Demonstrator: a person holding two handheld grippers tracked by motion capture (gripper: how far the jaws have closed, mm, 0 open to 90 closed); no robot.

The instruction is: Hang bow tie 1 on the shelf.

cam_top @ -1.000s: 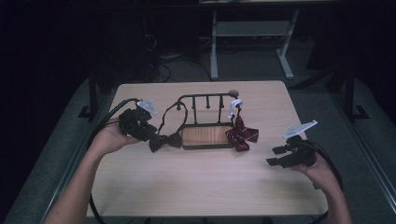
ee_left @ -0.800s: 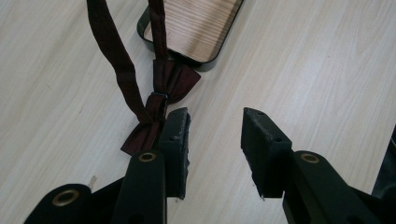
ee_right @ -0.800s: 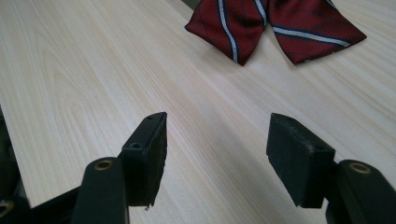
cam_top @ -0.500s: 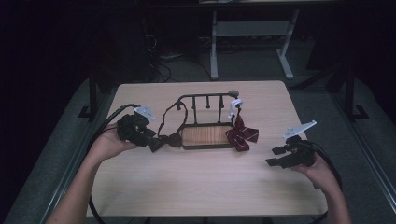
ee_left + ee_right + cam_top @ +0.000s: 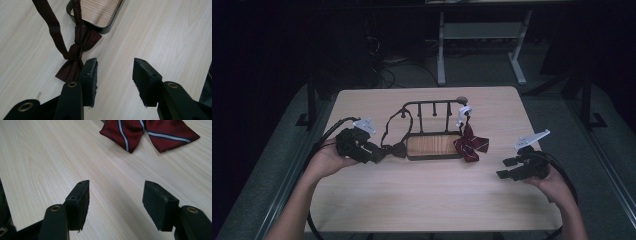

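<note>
The left gripper, jaws spread and empty, sits just beside the dark bow tie lying against the rack. Probable step: approach; next, straddle the bow and close. The right gripper is spread, idle.

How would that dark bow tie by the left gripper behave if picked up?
The dark bow tie is probably floppy: its strap trails loosely over the table. Being thin cloth, it looks light. It would likely drag behind rather than lift flat.
</note>
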